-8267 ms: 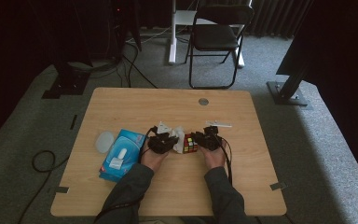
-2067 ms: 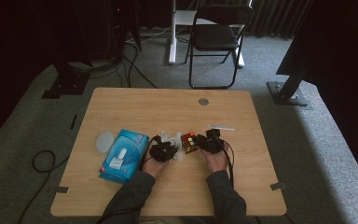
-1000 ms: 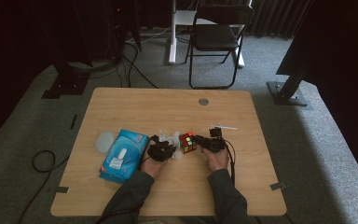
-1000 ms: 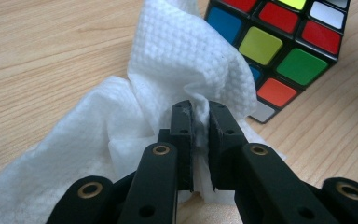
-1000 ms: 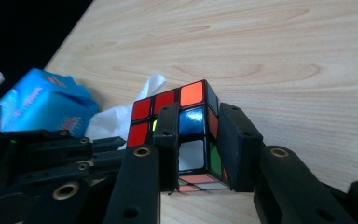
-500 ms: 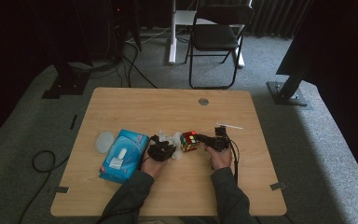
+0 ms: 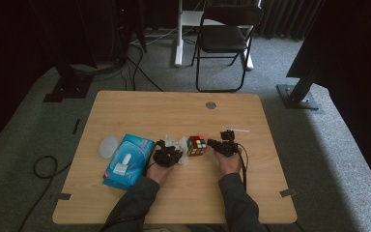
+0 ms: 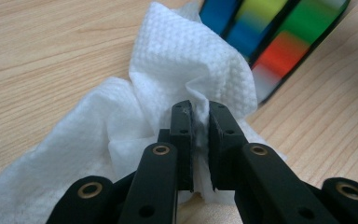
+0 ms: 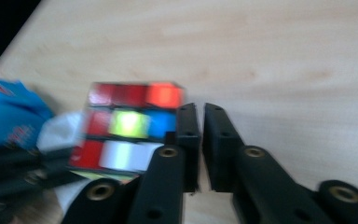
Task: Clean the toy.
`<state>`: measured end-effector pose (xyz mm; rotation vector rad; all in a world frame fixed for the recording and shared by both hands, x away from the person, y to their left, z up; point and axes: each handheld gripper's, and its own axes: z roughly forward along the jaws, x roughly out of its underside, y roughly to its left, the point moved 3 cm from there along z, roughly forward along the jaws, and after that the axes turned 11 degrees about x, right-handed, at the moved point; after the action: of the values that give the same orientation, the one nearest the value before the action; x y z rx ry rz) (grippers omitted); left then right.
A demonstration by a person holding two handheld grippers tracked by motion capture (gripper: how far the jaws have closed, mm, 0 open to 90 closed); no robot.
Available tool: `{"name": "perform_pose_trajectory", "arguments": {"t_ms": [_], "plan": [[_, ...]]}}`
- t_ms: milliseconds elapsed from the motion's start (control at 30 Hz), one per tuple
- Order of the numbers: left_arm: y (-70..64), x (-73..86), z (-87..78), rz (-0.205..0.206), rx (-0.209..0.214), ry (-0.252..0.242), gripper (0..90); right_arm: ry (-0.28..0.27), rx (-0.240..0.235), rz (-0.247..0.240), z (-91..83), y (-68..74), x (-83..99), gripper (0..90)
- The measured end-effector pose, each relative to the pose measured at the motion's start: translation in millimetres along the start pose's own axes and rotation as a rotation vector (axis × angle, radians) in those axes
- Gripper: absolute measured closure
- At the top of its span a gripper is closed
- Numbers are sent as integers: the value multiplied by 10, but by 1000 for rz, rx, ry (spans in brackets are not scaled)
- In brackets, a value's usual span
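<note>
A colour puzzle cube (image 7: 196, 145) stands on the wooden table (image 7: 183, 113) between my two grippers. My left gripper (image 7: 175, 153) sits just left of it, shut on a crumpled white wipe (image 7: 181, 144). In the left gripper view the wipe (image 8: 182, 60) bunches around the left gripper (image 8: 200, 109), with the cube (image 8: 279, 32) blurred behind it. My right gripper (image 7: 210, 142) lies right of the cube, a little apart from it. In the right gripper view the right gripper (image 9: 200, 112) has its jaws together on nothing, and the cube (image 9: 126, 126) is to their left.
A blue pack of wipes (image 7: 128, 159) lies left of the left hand, with a round whitish lid (image 7: 108, 146) beside it. A thin white stick (image 7: 235, 129) lies behind the right gripper. A grey grommet (image 7: 211, 105) sits near the far edge. A folding chair (image 7: 224, 38) stands beyond.
The right gripper has drawn back to the right, off the cube, which now rests alone on the table. The left gripper stays down on the wipe.
</note>
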<state>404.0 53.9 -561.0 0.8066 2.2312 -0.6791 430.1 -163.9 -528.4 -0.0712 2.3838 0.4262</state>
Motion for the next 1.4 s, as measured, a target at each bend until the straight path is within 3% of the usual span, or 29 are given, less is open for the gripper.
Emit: {"name": "perform_pose_trajectory", "arguments": {"t_ms": [67, 200, 400, 500, 700, 833, 867, 1167, 1400], "plan": [[5, -1, 0, -2, 3, 0, 824, 30, -16, 0, 112, 21, 110, 836], [2, -2, 0, -1, 2, 1, 824, 24, -8, -7, 139, 68, 125, 820], [3, -1, 0, 0, 1, 1, 823, -42, -34, -21, -19, 154, 39, 733], [1, -1, 2, -2, 2, -1, 823, -73, -69, -29, -91, 254, 26, 685], [6, 0, -1, -1, 5, 1, 823, -29, -75, -47, -14, 332, 72, 665], [7, 0, -1, -2, 5, 1, 822, -26, -89, -25, -1, 317, 67, 683], [5, -1, 0, 0, 3, 1, 823, -15, -101, 5, 17, 292, 62, 682], [4, -3, 1, 1, 4, 2, 823, 16, -188, 120, 63, 142, 45, 692], [2, -10, 7, 1, 1, 3, 823, -8, -115, 111, -14, 8, -2, 728]]}}
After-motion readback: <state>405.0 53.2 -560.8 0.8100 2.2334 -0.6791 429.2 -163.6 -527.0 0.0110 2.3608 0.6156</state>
